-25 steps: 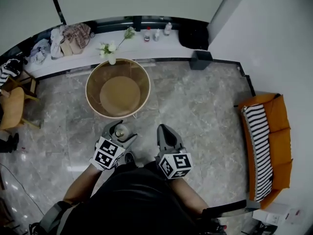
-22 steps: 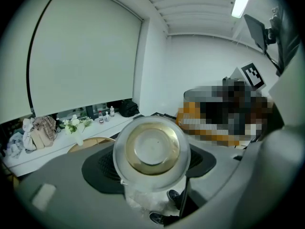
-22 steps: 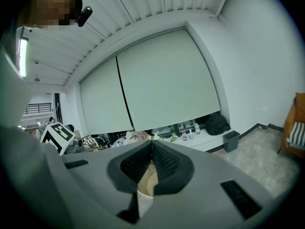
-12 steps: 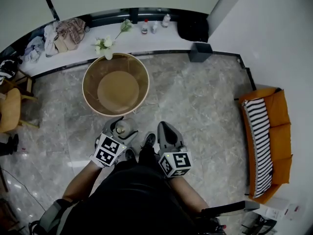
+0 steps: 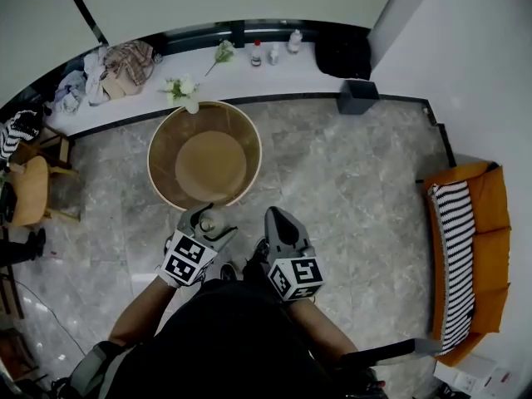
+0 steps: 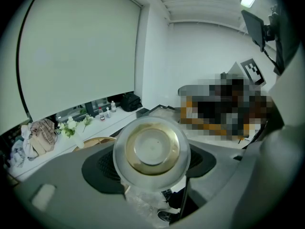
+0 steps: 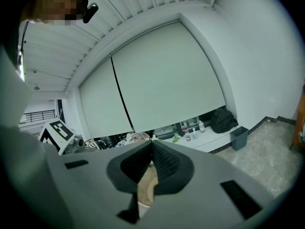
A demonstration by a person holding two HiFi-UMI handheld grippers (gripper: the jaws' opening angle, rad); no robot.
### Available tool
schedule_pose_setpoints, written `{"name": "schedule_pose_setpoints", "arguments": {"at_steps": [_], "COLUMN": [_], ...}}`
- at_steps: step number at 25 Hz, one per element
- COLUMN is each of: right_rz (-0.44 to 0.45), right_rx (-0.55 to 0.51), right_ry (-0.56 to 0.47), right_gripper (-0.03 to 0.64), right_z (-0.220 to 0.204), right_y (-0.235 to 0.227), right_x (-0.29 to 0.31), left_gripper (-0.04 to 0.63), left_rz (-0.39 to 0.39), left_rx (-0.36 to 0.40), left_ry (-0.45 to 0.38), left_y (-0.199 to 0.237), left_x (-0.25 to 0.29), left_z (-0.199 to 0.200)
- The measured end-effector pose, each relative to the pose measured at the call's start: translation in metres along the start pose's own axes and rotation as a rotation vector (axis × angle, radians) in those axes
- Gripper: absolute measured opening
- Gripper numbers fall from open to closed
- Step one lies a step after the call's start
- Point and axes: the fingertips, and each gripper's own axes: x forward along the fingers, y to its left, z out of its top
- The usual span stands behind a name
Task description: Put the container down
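The grey left gripper [image 5: 204,221] is held before the torso, clamped on a clear round container [image 6: 151,150], the grey right gripper [image 5: 279,222] alongside, jaws together.

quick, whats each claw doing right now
left claw: closed on the container
right claw: closed, nothing in it

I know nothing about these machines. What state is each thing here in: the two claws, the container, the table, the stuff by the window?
Left gripper: shut on the container.
Container: gripped, in the air, not yet put down.
Right gripper: shut, holding nothing.
Round table: upright, just ahead of both grippers.
Flowers: standing upright on the ledge.
Bottles: upright on the ledge.
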Motion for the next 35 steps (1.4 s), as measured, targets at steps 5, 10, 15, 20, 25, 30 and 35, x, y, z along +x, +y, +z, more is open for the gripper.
{"name": "schedule_pose_setpoints", "arguments": {"at_steps": [5, 10, 15, 20, 25, 30, 35], "right_rz": [0.034, 0.07, 0.104, 0.114, 0.1, 0.043, -0.015], "right_rx": [0.026, 0.04, 0.038, 0.045, 0.045, 0.041, 0.036], "right_ry": [0.007, 0.013, 0.01, 0.036, 0.064, 0.068, 0.066], "right_gripper": [0.008, 0.008, 0.008, 0.008, 0.008, 0.008, 0.008], "right_z": [0.009, 0.019, 0.028, 0.026, 0.018, 0.016, 0.021], "right_y": [-0.029, -0.047, -0.051, -0.05, -0.046, -0.045, -0.033], "right_x": [0.016, 0.031, 0.043, 0.055, 0.074, 0.1, 0.134], "left_gripper": [0.341, 0.341, 0.341, 0.341, 0.341, 0.341, 0.341], "left_rz": [0.032, 0.07, 0.107, 0.125, 0.113, 0.071, 0.009], "left_rx": [-0.021, -0.026, -0.049, -0.074, -0.109, -0.098, -0.072], "left_ry": [0.022, 0.018, 0.038, 0.042, 0.049, 0.067, 0.068], "left_y": [0.006, 0.011, 0.019, 0.035, 0.058, 0.089, 0.133], "left_x": [0.024, 0.038, 0.039, 0.04, 0.043, 0.051, 0.059], "left_z": [0.017, 0.031, 0.033, 0.033, 0.024, 0.013, 0.015]}}
